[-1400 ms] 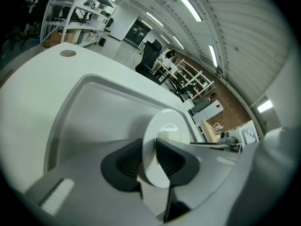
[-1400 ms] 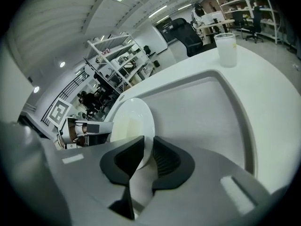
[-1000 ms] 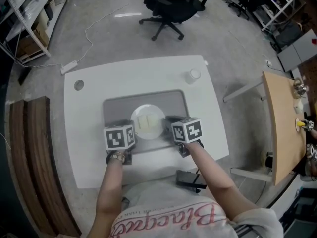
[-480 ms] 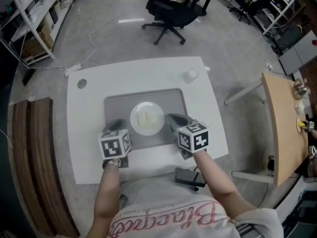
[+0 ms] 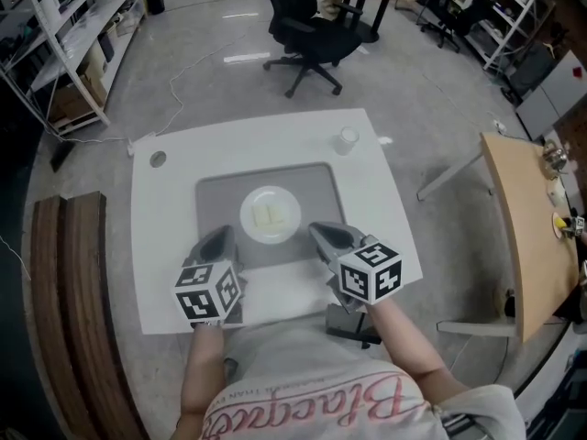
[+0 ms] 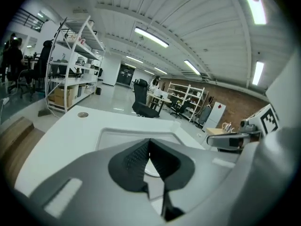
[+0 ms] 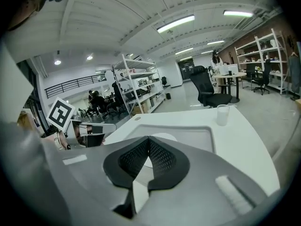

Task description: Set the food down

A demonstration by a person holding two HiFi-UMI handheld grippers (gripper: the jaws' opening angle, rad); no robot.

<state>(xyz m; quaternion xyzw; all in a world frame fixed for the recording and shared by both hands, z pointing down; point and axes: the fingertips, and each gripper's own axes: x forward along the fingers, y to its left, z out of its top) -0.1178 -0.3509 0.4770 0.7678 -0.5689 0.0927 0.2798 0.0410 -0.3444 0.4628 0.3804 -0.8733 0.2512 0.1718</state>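
Over table [image 5: 367, 186] edge, left tongs [image 5: 216, 239], right tongs [image 5: 323, 232], closed, pointing forward

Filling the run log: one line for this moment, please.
food: on plate, on mat | left gripper: shut, empty | right gripper: shut, empty

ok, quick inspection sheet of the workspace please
Surface: white table with grey mat.
Job's things: food lying on white plate, mid-mat.
Clutter: cup near the far right corner.
Grippers: left gripper and right gripper both shut, empty, at the near edge, apart from the plate.
Cables: white cable on the floor beyond the far left corner.
Surroundings: office chair, shelves, wooden bench at left.
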